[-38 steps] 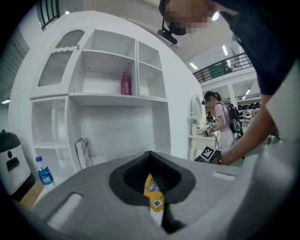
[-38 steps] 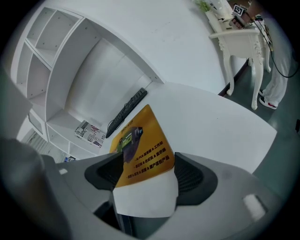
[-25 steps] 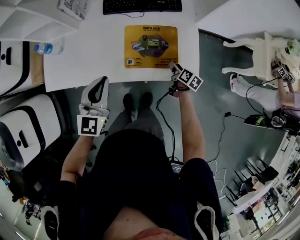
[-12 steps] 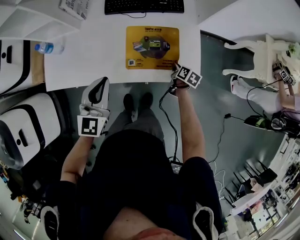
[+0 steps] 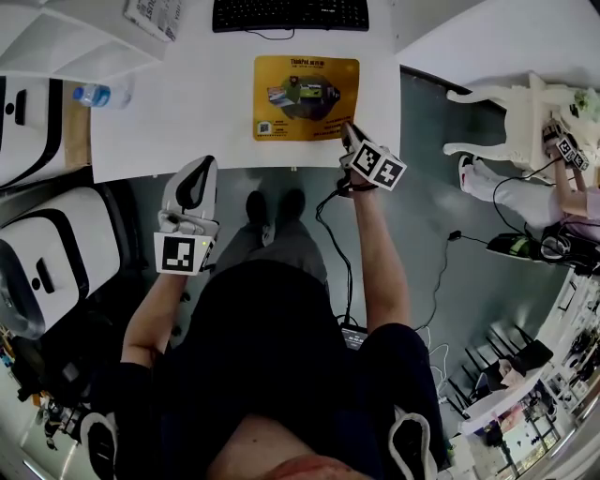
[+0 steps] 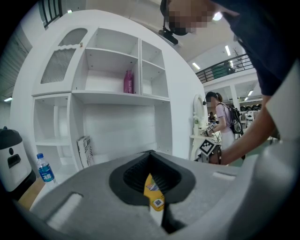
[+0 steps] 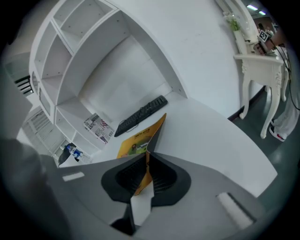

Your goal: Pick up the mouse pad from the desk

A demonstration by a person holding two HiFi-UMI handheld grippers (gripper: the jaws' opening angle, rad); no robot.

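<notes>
The yellow mouse pad point(image 5: 306, 97) lies on the white desk point(image 5: 187, 122), just in front of the black keyboard point(image 5: 289, 13). My right gripper point(image 5: 350, 137) is at the pad's near right corner. Its jaws have just been closing and now pinch the pad's edge. In the right gripper view the mouse pad point(image 7: 136, 140) runs up out of the right gripper point(image 7: 147, 154), its gripped corner raised off the desk. My left gripper point(image 5: 192, 183) hangs in front of the desk's near edge, empty, jaw tips together. In the left gripper view the left gripper point(image 6: 151, 153) frames the far-off mouse pad point(image 6: 152, 194).
A water bottle point(image 5: 94, 96) and a printed booklet point(image 5: 155, 14) lie on the desk's left part, by white shelving point(image 6: 117, 93). White appliances point(image 5: 28, 112) stand at the left. A white side table point(image 5: 511, 108), cables and another person point(image 5: 572, 178) are at the right.
The right gripper has shut on the pad's near right corner and risen a little, lifting that corner. The left gripper has stayed where it was.
</notes>
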